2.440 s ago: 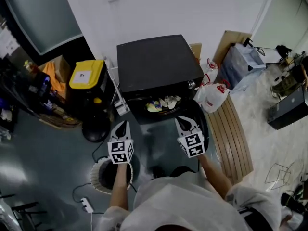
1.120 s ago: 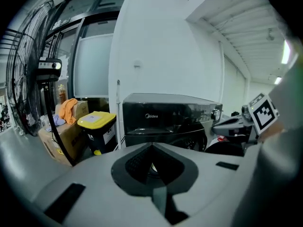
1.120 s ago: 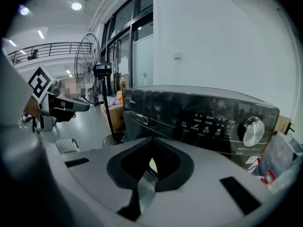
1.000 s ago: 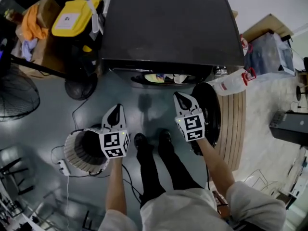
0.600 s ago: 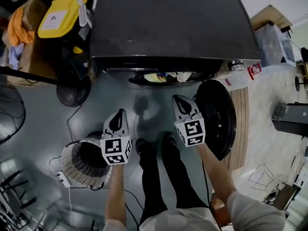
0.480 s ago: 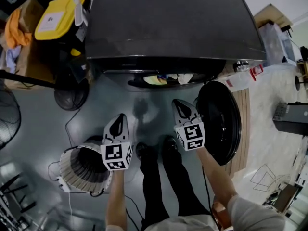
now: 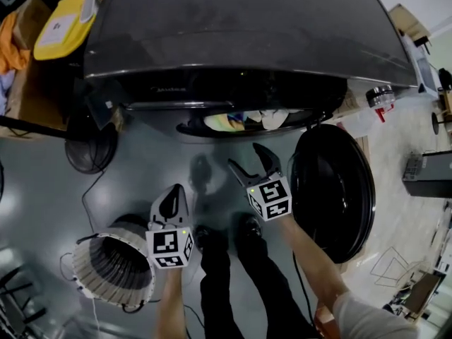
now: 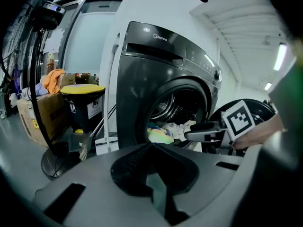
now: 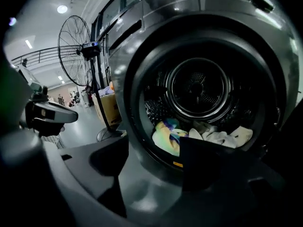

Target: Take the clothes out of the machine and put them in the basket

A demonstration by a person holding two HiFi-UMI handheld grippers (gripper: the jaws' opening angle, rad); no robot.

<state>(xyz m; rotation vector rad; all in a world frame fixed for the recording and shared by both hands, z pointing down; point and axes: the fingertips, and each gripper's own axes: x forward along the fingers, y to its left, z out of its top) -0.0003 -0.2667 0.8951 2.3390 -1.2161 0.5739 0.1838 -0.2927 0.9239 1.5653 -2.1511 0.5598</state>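
Glossy grey floor [image 7: 134,164] in front of an open washing machine [image 7: 247,34].
At lower left the basket [image 7: 88,260] stands beside the left tool [image 7: 174,189], which is clenched and empty. At centre the right tool [image 7: 246,157] has just been spreading its jaws, with nothing between them. The clothes [image 7: 244,121] lie just above it, inside the washing machine. Its badge [image 8: 159,37] reads "Midea".

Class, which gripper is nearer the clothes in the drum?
Right. The right gripper, fingers just opening and empty, is directly before the clothes; the left gripper is farther back, by the basket.
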